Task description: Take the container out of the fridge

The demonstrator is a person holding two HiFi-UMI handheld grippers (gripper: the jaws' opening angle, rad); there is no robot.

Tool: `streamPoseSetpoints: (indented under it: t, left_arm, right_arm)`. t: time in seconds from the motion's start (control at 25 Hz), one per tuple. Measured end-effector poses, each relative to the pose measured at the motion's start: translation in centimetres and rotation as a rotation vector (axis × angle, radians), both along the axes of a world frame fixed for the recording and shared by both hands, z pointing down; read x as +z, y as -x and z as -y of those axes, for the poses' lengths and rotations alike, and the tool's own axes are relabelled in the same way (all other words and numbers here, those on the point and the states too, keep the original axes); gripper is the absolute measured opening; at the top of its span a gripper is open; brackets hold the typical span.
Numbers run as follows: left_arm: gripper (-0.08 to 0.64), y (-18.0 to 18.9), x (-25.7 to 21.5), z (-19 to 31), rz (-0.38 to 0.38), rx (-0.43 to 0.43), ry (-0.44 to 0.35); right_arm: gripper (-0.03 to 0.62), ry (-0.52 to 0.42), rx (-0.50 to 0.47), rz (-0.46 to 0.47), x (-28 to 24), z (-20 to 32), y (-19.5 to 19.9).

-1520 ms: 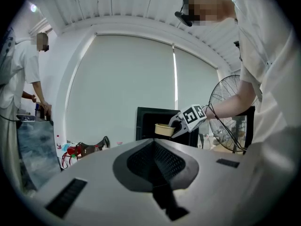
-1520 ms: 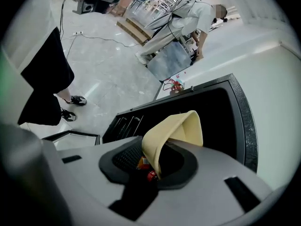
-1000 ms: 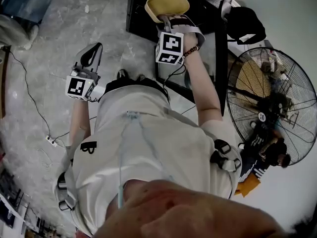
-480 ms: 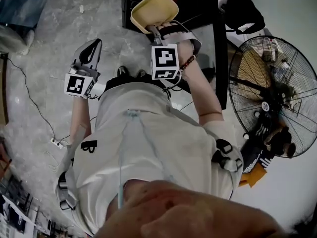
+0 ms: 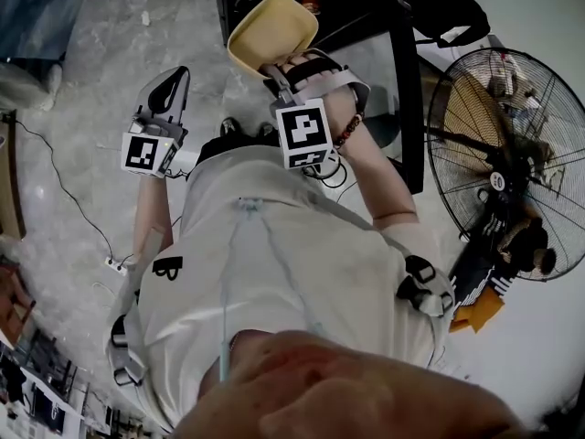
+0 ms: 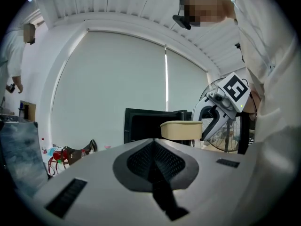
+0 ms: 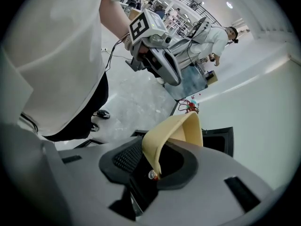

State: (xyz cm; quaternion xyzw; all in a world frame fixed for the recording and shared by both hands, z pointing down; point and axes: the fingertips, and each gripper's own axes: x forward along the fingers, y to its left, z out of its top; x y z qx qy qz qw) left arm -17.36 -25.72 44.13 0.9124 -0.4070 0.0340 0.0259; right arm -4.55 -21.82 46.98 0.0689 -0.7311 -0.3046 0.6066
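Black fan (image 5: 508,158), power strip (image 5: 114,265), marbled floor (image 5: 82,90)

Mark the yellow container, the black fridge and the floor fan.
Pale yellow plastic container (image 5: 274,26): head view, inside bottom.
Black fridge (image 6: 141,126): left gripper view, dark body.
Black wire-caged floor fan (image 5: 512,144): head view, front guard.

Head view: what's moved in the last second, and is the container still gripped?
The right gripper has carried the yellow container leftward in the head view, away from the black fridge and toward the person. Its jaws remain clamped on the container's rim. The left gripper stayed where it was, shut and empty.
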Motion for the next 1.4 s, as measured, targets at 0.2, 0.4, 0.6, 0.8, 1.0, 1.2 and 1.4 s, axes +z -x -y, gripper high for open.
streamPoseSetpoints:
  t: [0.2, 0.4, 0.6, 0.8, 1.0, 1.2, 1.4]
  left_arm:
    - [0.009, -0.6, -0.3, 0.1, -0.014, 0.020, -0.014]
    - [0.009, -0.6, -0.2, -0.1, -0.008, 0.025, -0.015]
    - [0.009, -0.5, -0.1, -0.2, -0.011, 0.025, -0.011]
    - [0.009, -0.4, -0.1, -0.1, -0.006, 0.019, -0.010]
    - [0.009, -0.4, 0.1, -0.3, 0.008, 0.020, -0.004]
    - [0.009, -0.6, 0.0, -0.4, -0.004, 0.028, -0.010]
    - [0.009, -0.4, 0.0, -0.4, -0.011, 0.030, -0.015]
  right_arm:
    - [0.101, 0.009, -0.009, 0.011, -0.1, -0.7, 0.2]
    - [0.100, 0.010, -0.008, 0.016, -0.1, -0.8, 0.1]
    - [0.100, 0.010, -0.010, 0.018, -0.1, -0.9, 0.1]
    - [0.100, 0.018, -0.008, 0.024, 0.1, -0.7, 0.0]
    - [0.100, 0.022, 0.000, 0.013, 0.3, -0.7, -0.5]
    - [0.100, 0.028, 0.010, 0.002, 0.6, -0.7, -1.0]
    - [0.100, 0.027, 0.009, -0.002, 0.5, -0.5, -1.0]
